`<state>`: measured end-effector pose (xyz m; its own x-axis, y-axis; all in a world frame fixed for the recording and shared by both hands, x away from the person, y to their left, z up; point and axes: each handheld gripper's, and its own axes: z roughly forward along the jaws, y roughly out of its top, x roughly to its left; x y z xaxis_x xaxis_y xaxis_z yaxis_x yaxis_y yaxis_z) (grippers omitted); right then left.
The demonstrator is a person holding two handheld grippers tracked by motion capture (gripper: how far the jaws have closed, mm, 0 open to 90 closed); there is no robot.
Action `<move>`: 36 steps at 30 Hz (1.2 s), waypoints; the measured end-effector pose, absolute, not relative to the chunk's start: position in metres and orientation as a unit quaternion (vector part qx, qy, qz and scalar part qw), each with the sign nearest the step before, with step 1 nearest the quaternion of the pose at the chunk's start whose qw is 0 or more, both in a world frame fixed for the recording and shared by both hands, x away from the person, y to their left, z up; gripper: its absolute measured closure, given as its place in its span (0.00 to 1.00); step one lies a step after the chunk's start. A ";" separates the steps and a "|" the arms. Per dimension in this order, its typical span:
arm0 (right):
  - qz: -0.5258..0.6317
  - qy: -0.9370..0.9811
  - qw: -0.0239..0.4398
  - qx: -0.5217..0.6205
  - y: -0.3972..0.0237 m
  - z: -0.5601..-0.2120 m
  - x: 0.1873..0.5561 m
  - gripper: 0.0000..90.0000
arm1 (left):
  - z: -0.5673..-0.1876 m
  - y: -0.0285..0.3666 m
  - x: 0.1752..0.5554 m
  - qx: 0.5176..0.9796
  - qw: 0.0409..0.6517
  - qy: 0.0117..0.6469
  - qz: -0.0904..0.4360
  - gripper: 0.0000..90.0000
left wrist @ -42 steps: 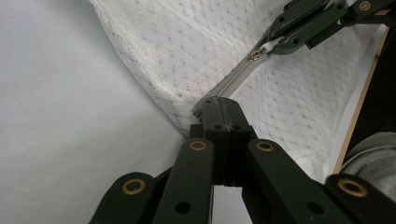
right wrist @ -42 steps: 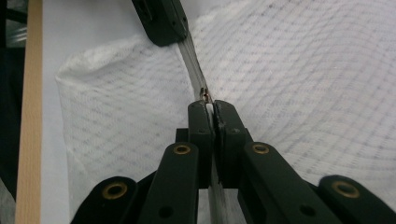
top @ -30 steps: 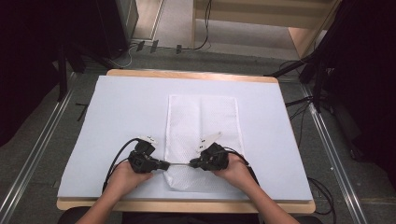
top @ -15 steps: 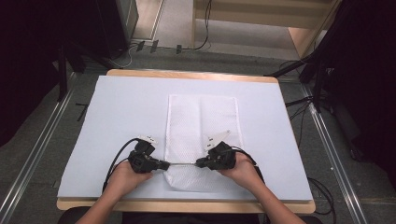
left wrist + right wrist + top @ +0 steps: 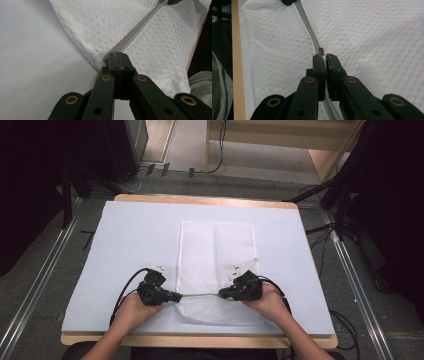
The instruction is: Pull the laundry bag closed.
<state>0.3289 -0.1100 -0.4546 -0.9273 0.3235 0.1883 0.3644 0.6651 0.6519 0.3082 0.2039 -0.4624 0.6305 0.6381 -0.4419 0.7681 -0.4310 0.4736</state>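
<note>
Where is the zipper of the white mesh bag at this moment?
In the high view, the zipper runs across the near end of the mesh bag, stretched between the left gripper and the right gripper.

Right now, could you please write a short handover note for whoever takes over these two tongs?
Left tongs: shut on the zipper end at the corner of the mesh bag.
Right tongs: shut on the zipper pull, partway along the zipper.
The bag lies flat on the white mat, zipper along the near edge, stretched between the tongs.
Done: both grips set, zipper taut.
Left: probably draw the pull on along the zipper while the left tongs hold the end. Whether it is opening or closing I cannot tell.
</note>
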 end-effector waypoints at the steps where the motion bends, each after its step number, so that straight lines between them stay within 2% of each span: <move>1: -0.364 -0.911 0.030 -0.191 -0.113 -0.454 0.329 0.99 | -0.462 0.204 0.308 0.840 0.330 0.418 -0.098 1.00; 9: -0.368 -0.907 0.027 -0.202 -0.132 -0.453 0.329 0.99 | -0.463 0.204 0.308 0.840 0.331 0.418 -0.099 1.00; 36: -0.371 -0.903 0.036 -0.211 -0.144 -0.450 0.330 0.99 | -0.462 0.203 0.308 0.843 0.329 0.415 -0.093 1.00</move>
<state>0.3305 -0.1440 -0.4504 -0.9080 0.3550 0.2224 0.4088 0.6351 0.6554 0.3077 0.2031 -0.4618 0.6384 0.6379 -0.4308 0.7610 -0.4388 0.4779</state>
